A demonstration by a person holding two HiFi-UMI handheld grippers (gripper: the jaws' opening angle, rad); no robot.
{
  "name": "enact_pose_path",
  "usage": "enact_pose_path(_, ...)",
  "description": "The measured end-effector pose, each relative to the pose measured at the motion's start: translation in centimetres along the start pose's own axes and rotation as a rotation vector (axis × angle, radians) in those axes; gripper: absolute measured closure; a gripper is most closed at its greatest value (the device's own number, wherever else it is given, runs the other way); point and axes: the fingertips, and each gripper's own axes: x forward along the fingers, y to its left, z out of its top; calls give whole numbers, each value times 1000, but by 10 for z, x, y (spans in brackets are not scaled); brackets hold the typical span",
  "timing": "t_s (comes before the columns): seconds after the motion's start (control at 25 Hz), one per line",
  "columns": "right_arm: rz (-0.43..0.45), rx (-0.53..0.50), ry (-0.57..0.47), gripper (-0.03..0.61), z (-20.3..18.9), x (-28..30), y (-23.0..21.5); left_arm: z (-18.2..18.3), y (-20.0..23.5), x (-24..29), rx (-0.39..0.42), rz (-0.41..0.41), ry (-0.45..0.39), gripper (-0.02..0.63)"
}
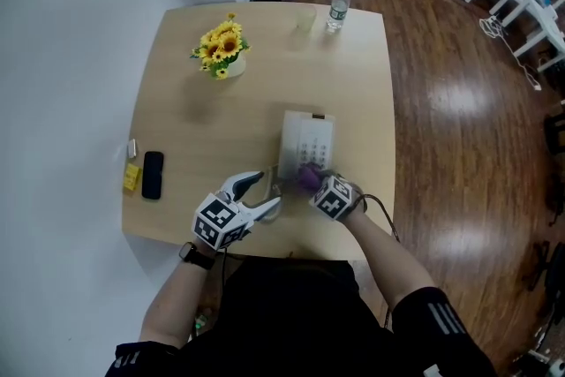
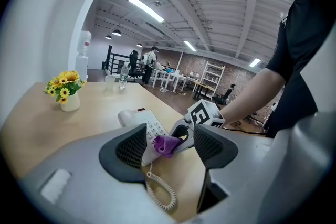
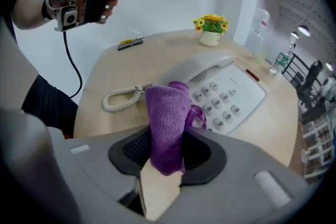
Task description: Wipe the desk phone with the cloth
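Note:
A white desk phone (image 1: 305,142) lies on the wooden table, its handset (image 3: 207,67) on the cradle and its coiled cord (image 3: 122,96) trailing toward the near edge. My right gripper (image 1: 315,183) is shut on a purple cloth (image 3: 168,123), which hangs over the phone's near edge by the keypad (image 3: 223,104). In the left gripper view the cloth (image 2: 166,144) shows at that same edge. My left gripper (image 1: 261,192) stands open just left of the phone, nothing between its fingers.
A pot of yellow flowers (image 1: 222,51) stands at the table's far left. A water bottle (image 1: 337,7) and a clear cup (image 1: 305,18) stand at the far edge. A black phone (image 1: 152,175) and a yellow item (image 1: 131,177) lie at the left edge.

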Motion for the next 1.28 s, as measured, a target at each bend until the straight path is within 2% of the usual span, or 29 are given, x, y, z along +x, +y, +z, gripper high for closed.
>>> enact_pose_path(0.24,-47,83,19,426,-30,-16,-19,8,-3,4,15,-19,-7,339)
enact_pose_path(0.52,-107,242,21,426,-59,-34,-34,7,-5,1,24,-27,-12,339)
enact_pose_path(0.64,-116,342,-57,426,-62,-51,-37,9,-4,-4,28,-26,-20,339)
enact_pose_path(0.8,-82,530,-232,426,-61,-81,-31,9,-4,-11,32,-26,-33,339)
enact_pose_path(0.92,-93,637,-308,426,-68,-100,-22,7,-4,-18,34,-29,-41,339)
enact_pose_path(1.16,-122,675,-345,425,-79,-118,4,-6,-13,-28,30,-62,-18,339)
enact_pose_path(1.28,-138,690,-400,425,-76,-130,8,-16,-16,-29,33,-75,-5,339)
